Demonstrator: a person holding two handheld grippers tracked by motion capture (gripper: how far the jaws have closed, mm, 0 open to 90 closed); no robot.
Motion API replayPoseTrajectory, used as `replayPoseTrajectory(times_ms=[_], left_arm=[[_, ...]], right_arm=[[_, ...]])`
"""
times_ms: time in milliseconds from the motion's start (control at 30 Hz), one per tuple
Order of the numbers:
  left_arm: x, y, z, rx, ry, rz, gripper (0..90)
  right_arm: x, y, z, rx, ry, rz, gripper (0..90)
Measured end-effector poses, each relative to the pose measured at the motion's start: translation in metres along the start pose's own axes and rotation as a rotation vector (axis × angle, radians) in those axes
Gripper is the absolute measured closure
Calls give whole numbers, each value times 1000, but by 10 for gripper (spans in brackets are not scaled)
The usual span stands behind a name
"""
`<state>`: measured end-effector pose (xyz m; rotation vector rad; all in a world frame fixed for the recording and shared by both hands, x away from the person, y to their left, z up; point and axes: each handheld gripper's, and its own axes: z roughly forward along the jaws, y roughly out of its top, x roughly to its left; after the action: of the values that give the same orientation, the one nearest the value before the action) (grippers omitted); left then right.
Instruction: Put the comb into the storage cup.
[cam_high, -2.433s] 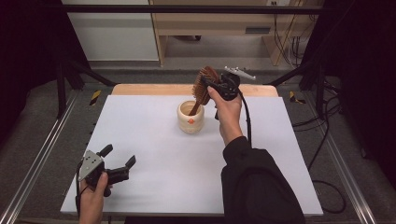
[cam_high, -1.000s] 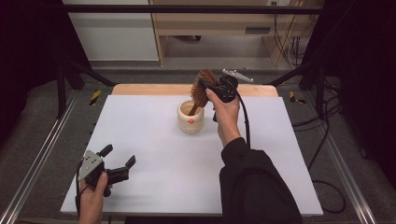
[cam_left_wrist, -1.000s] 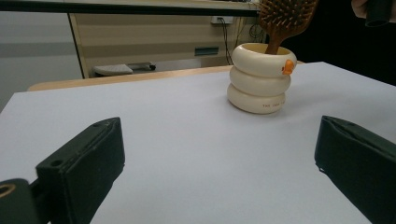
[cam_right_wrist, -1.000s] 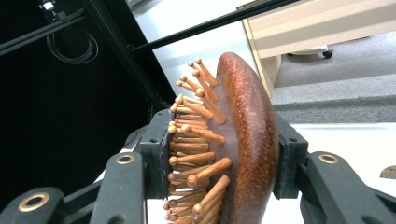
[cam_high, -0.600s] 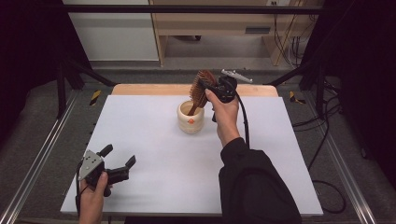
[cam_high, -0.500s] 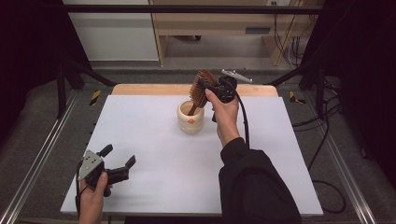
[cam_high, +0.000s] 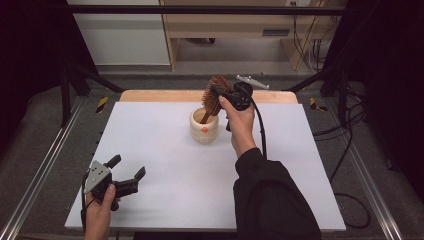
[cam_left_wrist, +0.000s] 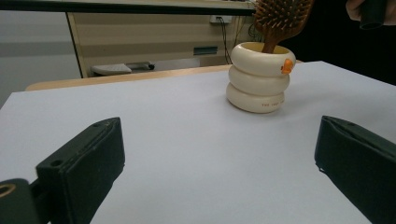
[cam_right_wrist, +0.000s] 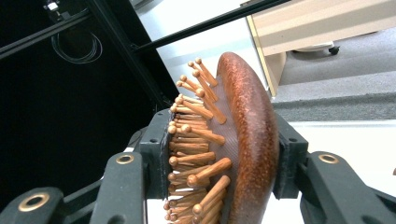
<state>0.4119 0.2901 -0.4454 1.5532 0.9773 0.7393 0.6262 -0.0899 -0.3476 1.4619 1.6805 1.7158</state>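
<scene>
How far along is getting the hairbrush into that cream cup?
Done: the hairbrush handle is already inside the cream cup. In hand: the right gripper is clamped on the brush head, bristles against one jaw. Left: release it. The left gripper rests open near the table's front edge.

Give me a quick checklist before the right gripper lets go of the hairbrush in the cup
1. Right gripper clamped on the hairbrush head: ok.
2. Handle inside the cream cup: ok.
3. Handle resting on the cup's bottom: cannot tell, hidden by the wall.
4. Cup upright on the white table: ok.
5. Brush standing straight: not ok, it leans and may tip the cup.
6. Left gripper open and well away from the cup: ok.
</scene>
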Motion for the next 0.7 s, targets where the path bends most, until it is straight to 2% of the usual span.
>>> replayPoseTrajectory(times_ms=[700], left_arm=[[0,0,0,1,0,-3,18]], right_arm=[[0,-4,5,1,5,9,507]])
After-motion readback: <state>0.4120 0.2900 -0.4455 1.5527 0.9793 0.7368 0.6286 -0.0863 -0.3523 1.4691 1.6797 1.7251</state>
